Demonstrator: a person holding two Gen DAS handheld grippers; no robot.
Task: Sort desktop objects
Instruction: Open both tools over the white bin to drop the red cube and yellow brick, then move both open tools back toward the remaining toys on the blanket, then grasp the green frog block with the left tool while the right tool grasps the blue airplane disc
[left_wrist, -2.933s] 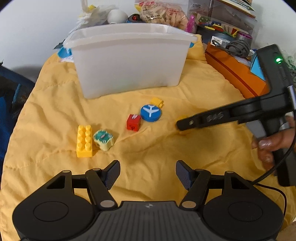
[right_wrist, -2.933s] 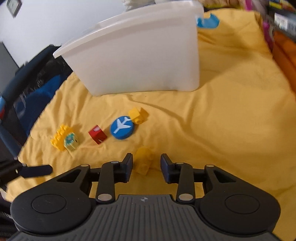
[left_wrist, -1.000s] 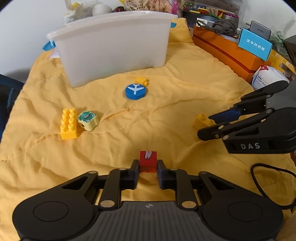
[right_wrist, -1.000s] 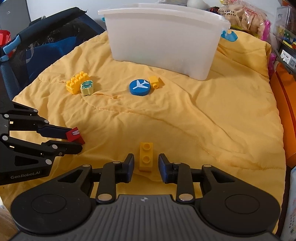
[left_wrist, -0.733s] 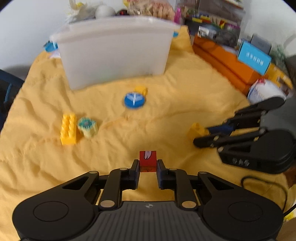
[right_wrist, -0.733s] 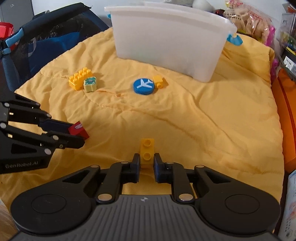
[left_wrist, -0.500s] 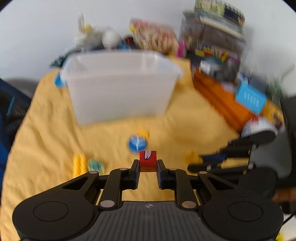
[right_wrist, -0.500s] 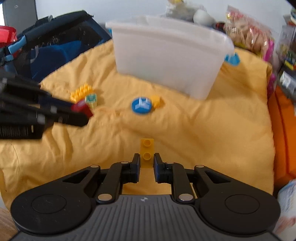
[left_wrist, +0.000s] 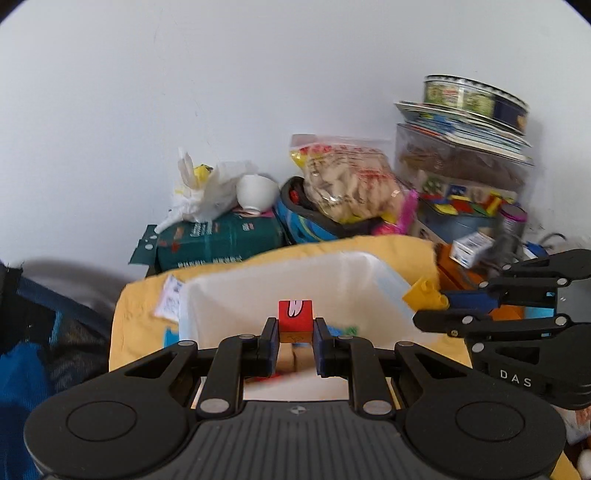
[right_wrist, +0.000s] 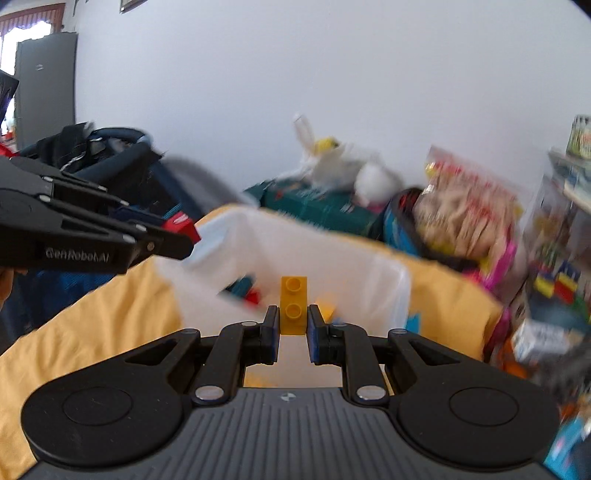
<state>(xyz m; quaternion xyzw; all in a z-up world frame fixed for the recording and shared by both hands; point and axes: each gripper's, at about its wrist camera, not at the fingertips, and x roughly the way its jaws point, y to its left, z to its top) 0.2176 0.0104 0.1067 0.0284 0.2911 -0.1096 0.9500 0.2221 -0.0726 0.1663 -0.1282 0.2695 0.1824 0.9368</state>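
Now left gripper (left_wrist: 295, 334) jaws pinch a red block (left_wrist: 295, 316), right gripper (right_wrist: 290, 328) jaws a yellow brick (right_wrist: 293, 305).

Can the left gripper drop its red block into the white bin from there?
Probably yes. The left gripper, shut on the red block, is above the white bin, whose open top has no lid. The right gripper sits off to the side, not blocking.
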